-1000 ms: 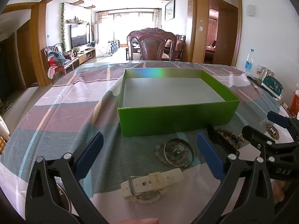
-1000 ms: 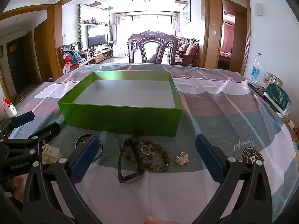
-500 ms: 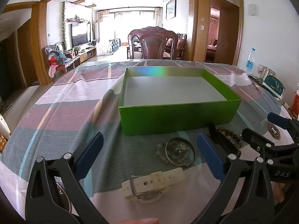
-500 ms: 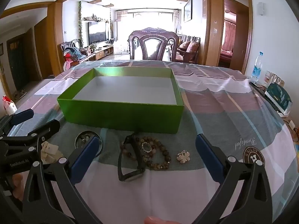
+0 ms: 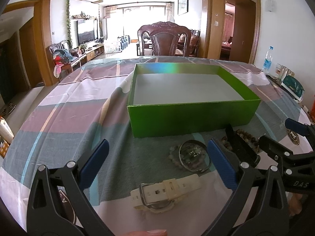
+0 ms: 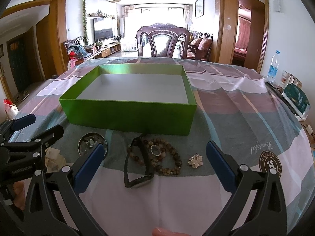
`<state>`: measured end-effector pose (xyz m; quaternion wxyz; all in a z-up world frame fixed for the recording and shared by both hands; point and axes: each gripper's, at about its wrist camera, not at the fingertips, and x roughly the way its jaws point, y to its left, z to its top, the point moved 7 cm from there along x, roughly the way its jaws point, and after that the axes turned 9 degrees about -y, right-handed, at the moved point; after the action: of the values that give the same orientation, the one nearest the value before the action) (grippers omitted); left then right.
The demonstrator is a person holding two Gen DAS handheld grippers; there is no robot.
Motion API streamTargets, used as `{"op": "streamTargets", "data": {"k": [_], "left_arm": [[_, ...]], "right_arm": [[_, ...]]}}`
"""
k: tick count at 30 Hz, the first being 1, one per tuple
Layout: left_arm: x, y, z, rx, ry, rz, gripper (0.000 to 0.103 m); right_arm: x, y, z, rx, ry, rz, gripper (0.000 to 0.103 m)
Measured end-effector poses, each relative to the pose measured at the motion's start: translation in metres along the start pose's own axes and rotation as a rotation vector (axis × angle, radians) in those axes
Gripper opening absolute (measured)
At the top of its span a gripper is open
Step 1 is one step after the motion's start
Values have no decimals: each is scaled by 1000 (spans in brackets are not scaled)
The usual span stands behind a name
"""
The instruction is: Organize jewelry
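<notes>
Left wrist view: your left gripper (image 5: pixel 157 163), jaws apart & empty, sits right over the white watch (image 5: pixel 163 193), strap lying crosswise, green box (image 5: pixel 193 116) dead ahead; right gripper (image 6: pixel 155 163) likewise spread

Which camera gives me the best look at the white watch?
The left wrist view: the white watch lies whole, strap and buckle clear, between the open left gripper fingers. In the right wrist view only a strap piece shows behind the left gripper.
</notes>
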<state>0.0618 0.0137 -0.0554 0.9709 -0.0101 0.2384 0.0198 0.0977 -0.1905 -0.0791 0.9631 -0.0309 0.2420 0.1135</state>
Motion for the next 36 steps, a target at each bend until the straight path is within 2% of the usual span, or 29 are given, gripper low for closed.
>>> {"op": "streamTargets", "data": {"k": [23, 36], "left_arm": [[9, -6, -2, 4, 24, 6, 99], [11, -7, -1, -2, 26, 9, 99]], "right_arm": [[5, 10, -8, -53, 33, 15, 101], [2, 7, -7, -33, 25, 19, 101]]}}
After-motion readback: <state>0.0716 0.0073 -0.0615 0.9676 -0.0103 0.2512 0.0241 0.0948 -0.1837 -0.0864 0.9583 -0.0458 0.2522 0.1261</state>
